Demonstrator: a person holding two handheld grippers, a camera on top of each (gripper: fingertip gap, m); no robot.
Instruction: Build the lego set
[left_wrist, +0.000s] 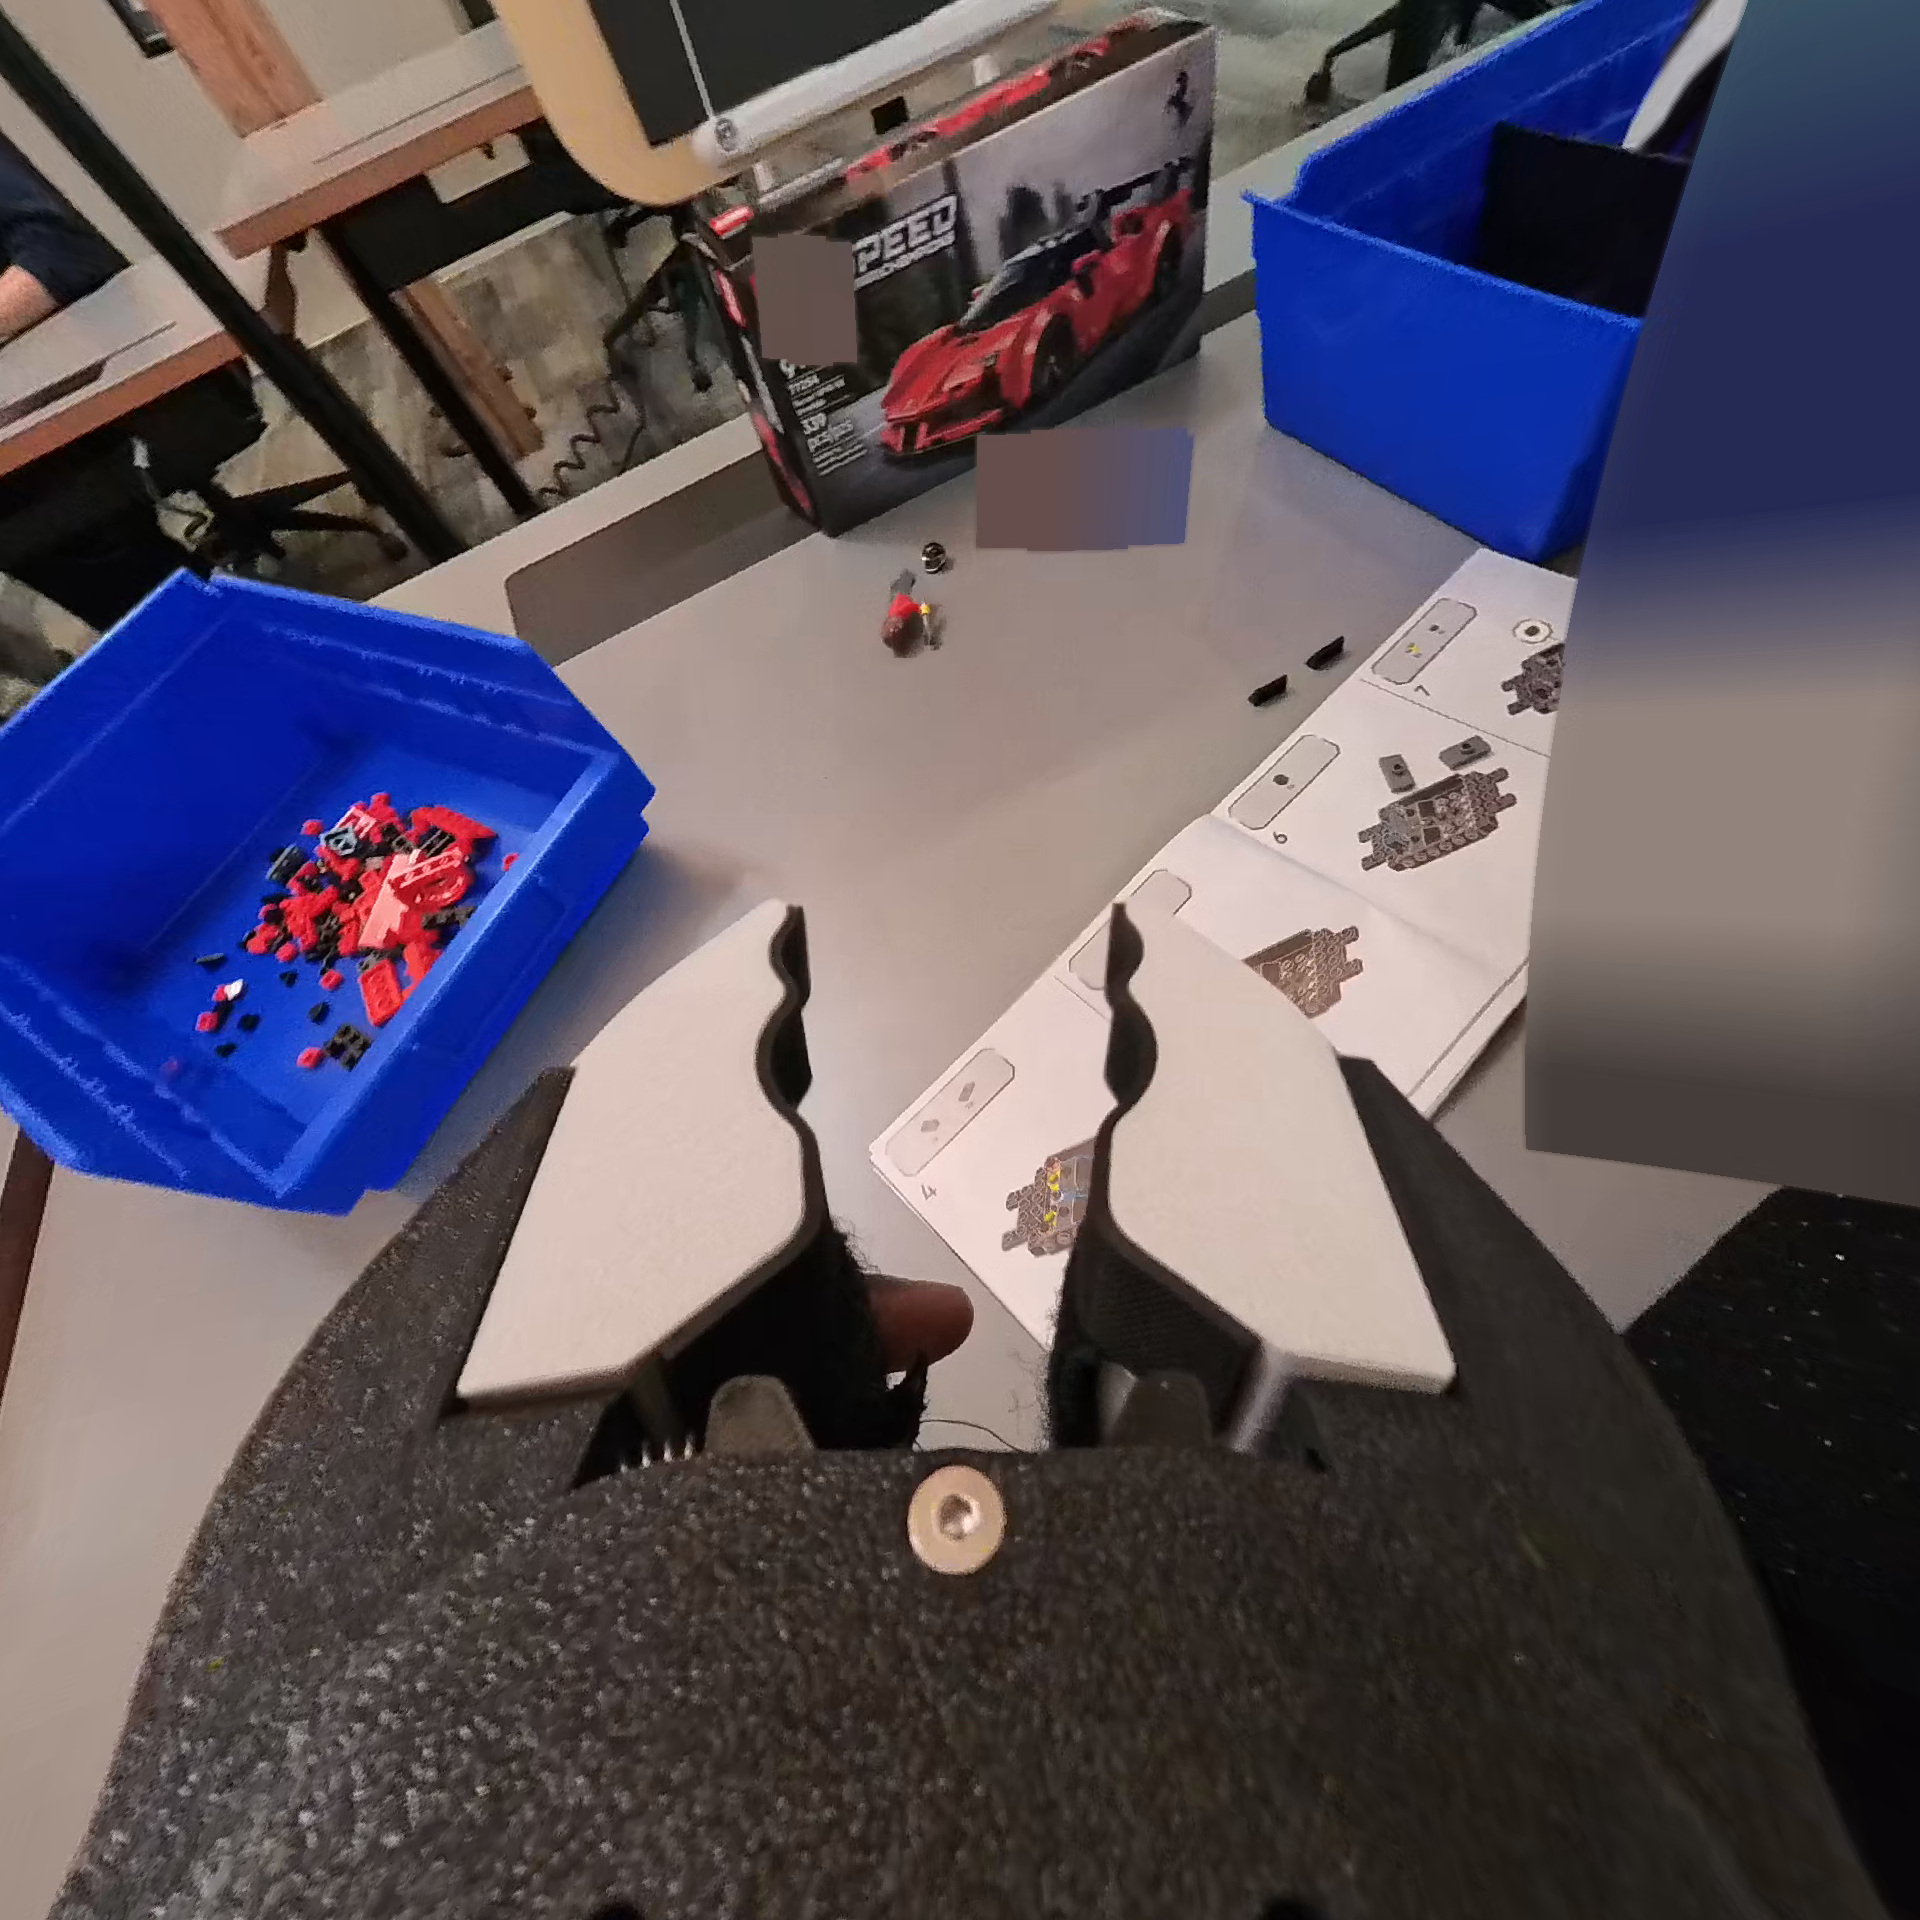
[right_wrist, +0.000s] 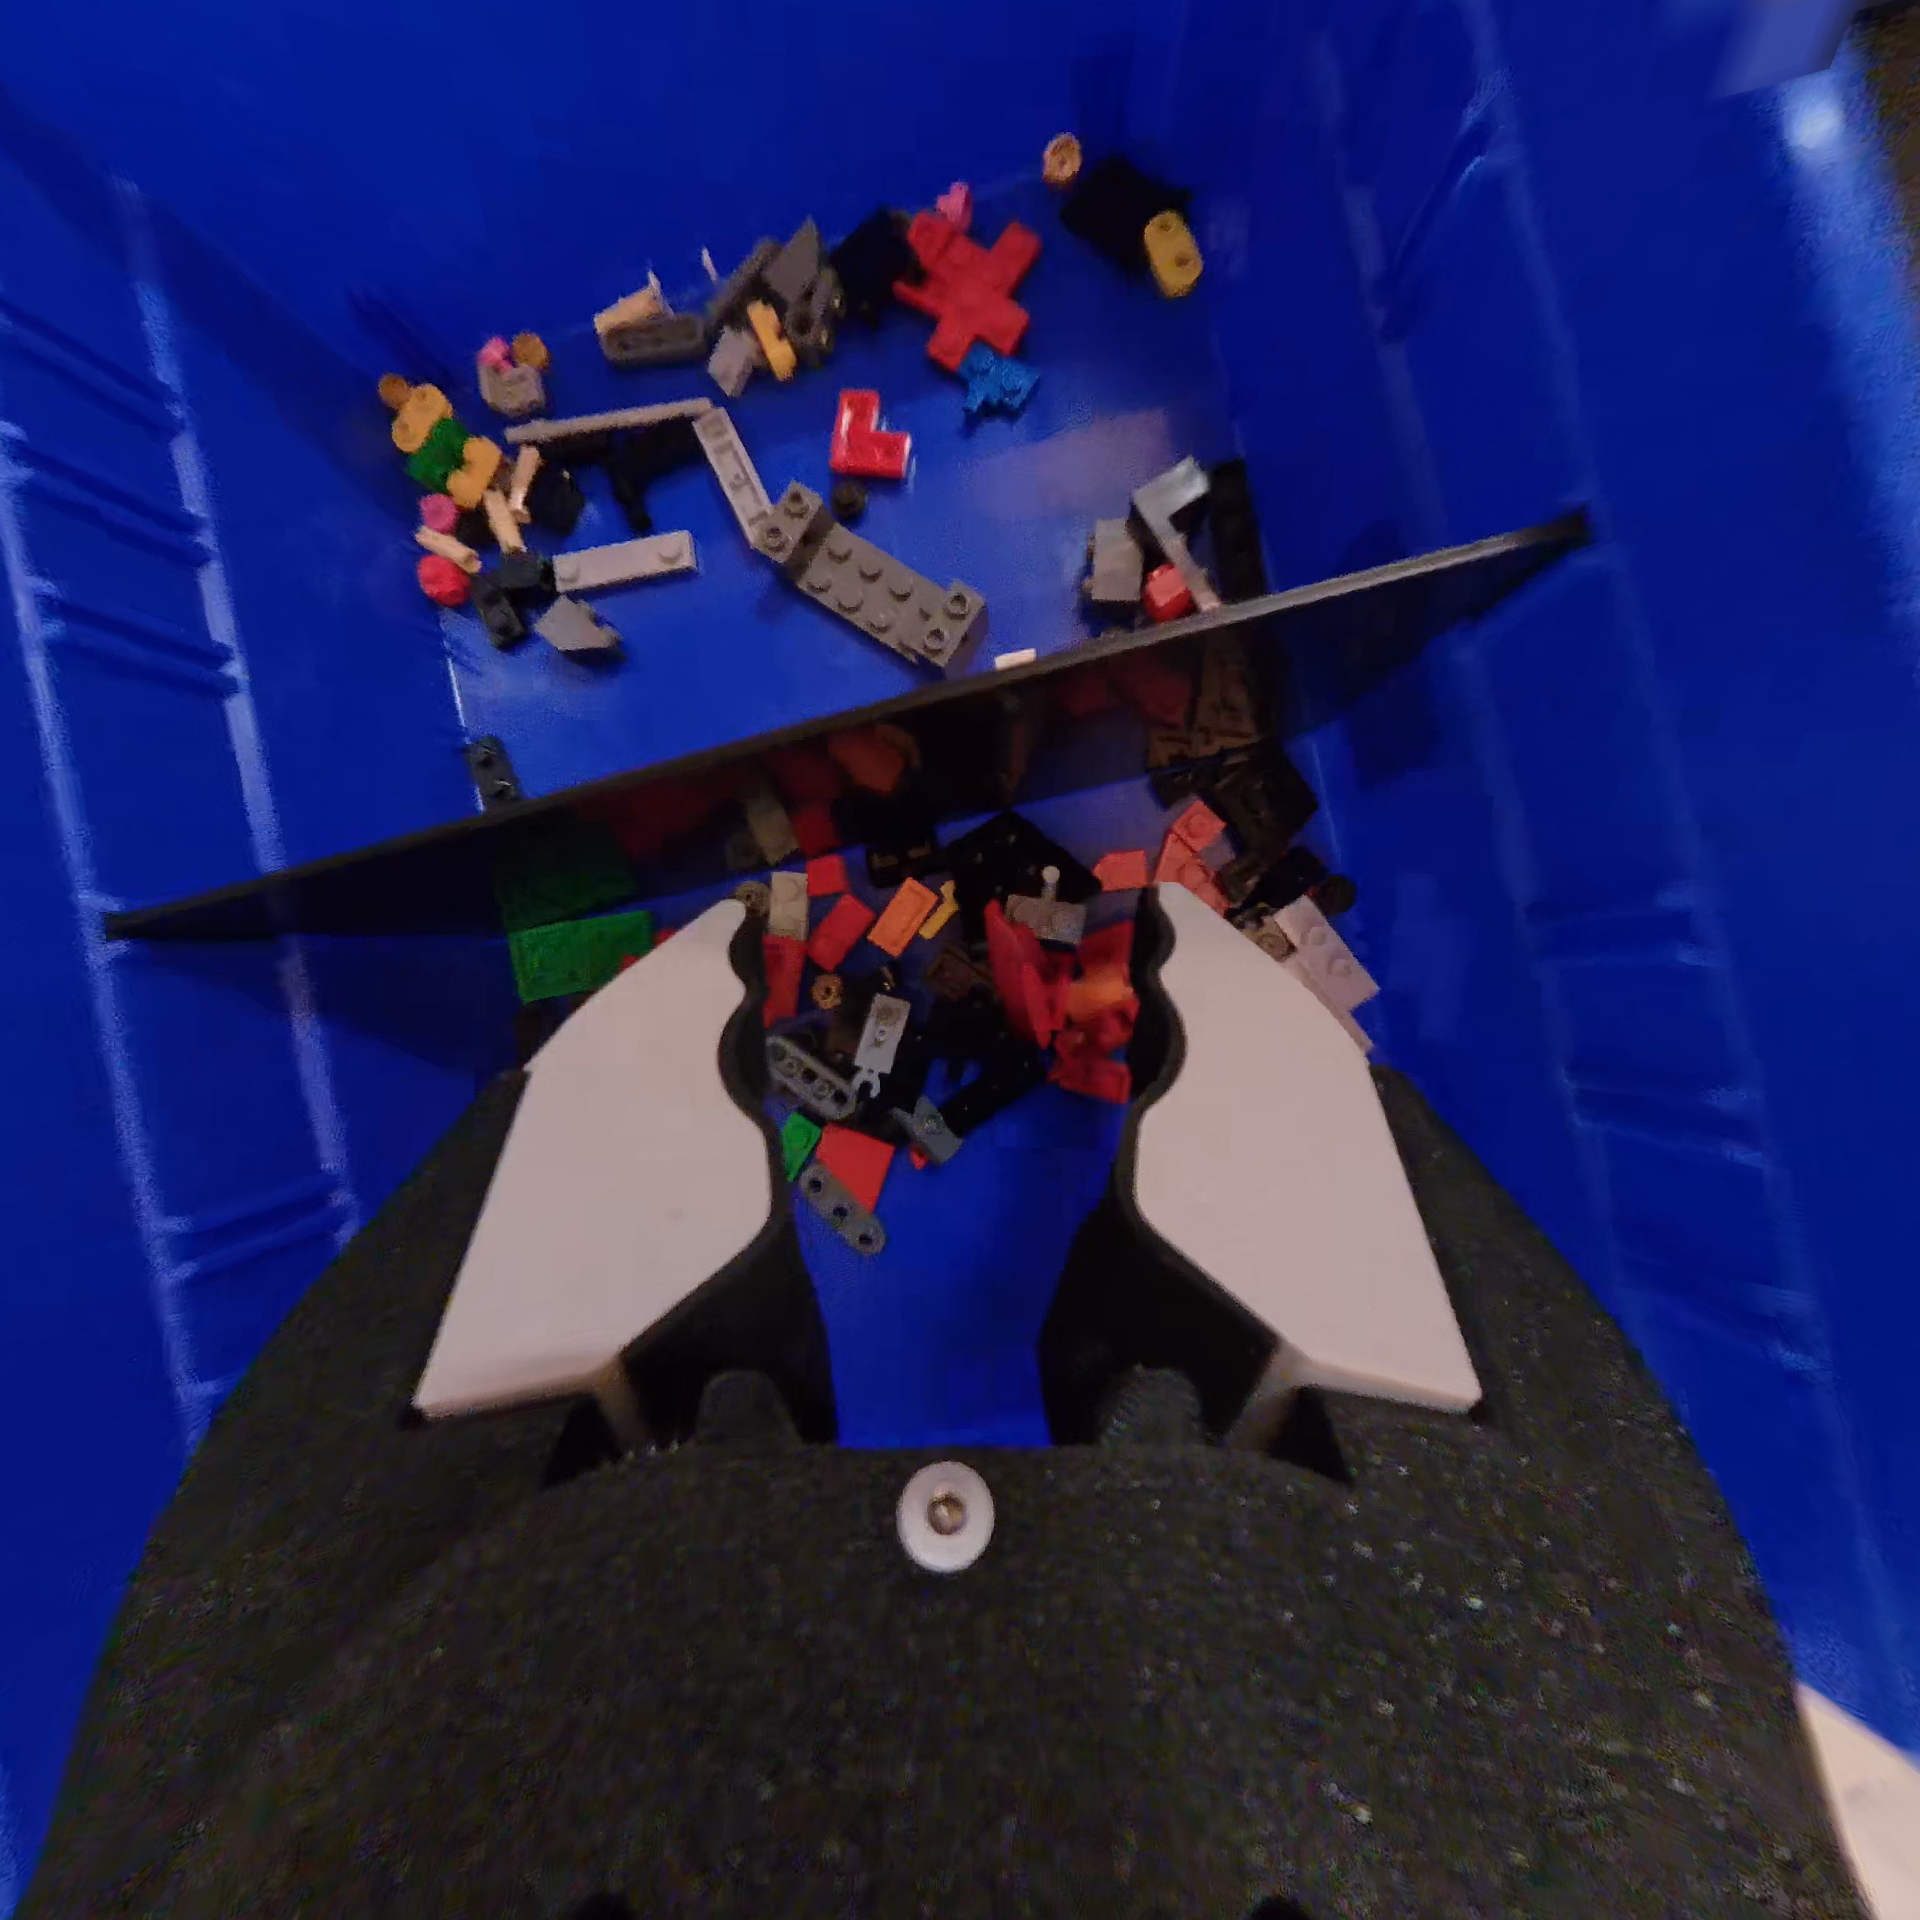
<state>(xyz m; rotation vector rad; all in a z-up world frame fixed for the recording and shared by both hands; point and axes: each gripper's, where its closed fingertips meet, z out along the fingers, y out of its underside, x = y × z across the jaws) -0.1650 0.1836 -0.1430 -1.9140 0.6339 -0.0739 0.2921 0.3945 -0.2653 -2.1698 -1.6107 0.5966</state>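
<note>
The right gripper (right_wrist: 945, 935) hangs wide open and empty over the loose bricks (right_wrist: 935, 1008) right below its tips, so closing here could pinch several at once, with the black divider (right_wrist: 831, 727) just ahead.

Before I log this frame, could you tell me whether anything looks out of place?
A few pieces lie loose on the table outside the bins: a small figure on its side and two black pieces beside the instruction booklet.

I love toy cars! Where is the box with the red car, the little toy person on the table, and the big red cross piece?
Car box (left_wrist: 1039, 312), left wrist view, front face.
Toy person (left_wrist: 906, 620), left wrist view, red body.
Red cross piece (right_wrist: 971, 286), right wrist view, its centre.
</note>
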